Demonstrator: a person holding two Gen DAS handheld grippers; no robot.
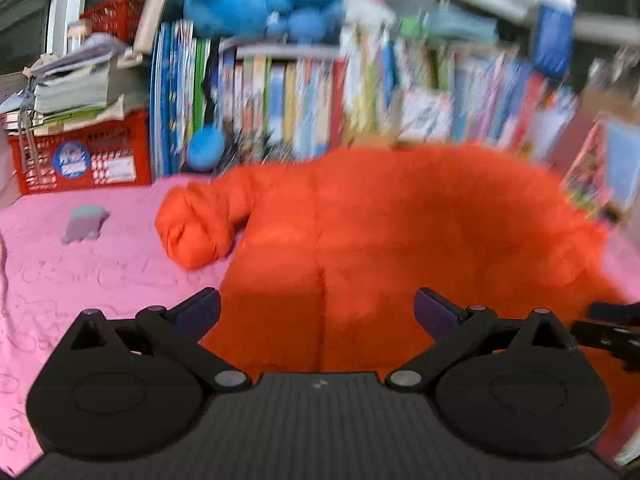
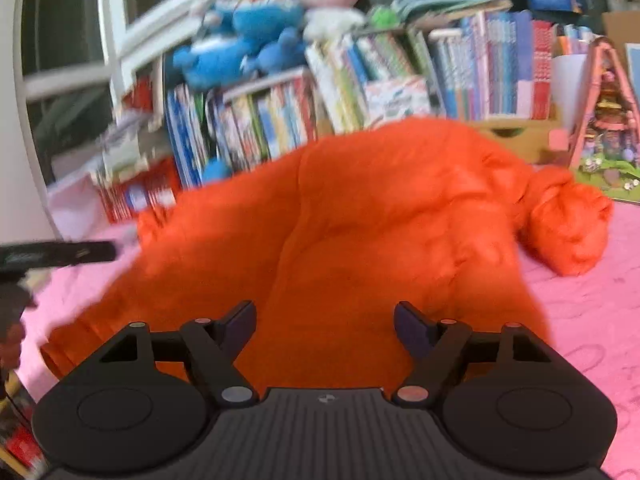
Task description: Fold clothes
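Garment (image 1: 400,232) lies straight ahead of both tongs on the pink bed (image 1: 80,280), spread wide, long axis running crosswise to the fingers. Left tongs (image 1: 317,309) and right tongs (image 2: 325,322) are both released, holding nothing, side by side above the near hem. One bunched sleeve (image 1: 192,228) lies outboard of the left tongs, another (image 2: 568,232) outboard of the right. Each arm is nearer its own sleeve.

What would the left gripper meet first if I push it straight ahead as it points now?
Most likely the orange garment: the left gripper, fingers open and holding nothing, points right at its near edge on the pink bedcover. The picture is blurred, so I cannot tell how close it is.
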